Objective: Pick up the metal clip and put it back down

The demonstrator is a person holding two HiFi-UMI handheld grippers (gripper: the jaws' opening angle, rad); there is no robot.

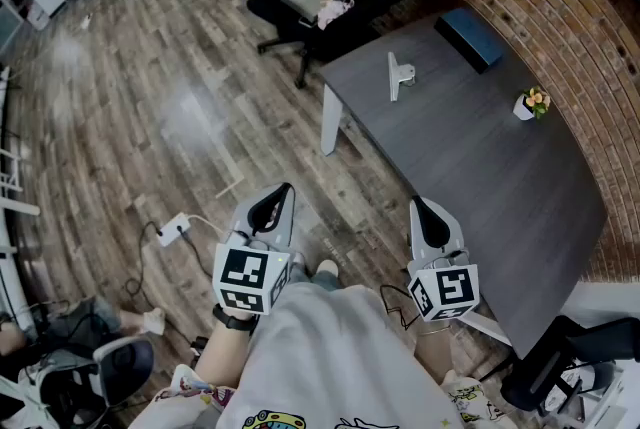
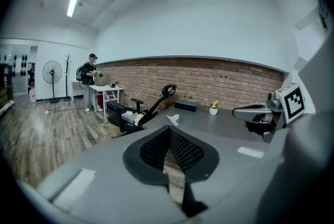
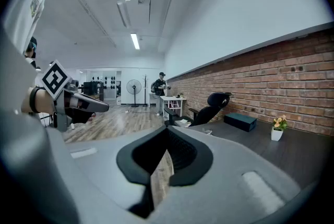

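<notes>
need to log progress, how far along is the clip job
Nothing visibly done: the metal clip sits on the grey table, untouched. Nothing is in hand: left gripper and right gripper are shut, empty, short of it. Left: reach, pick up, set down.

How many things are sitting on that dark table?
3: a metal clip toward the far left of the table, a dark box at its far corner, a small flower pot by the brick wall. Nothing seems hidden.
</notes>
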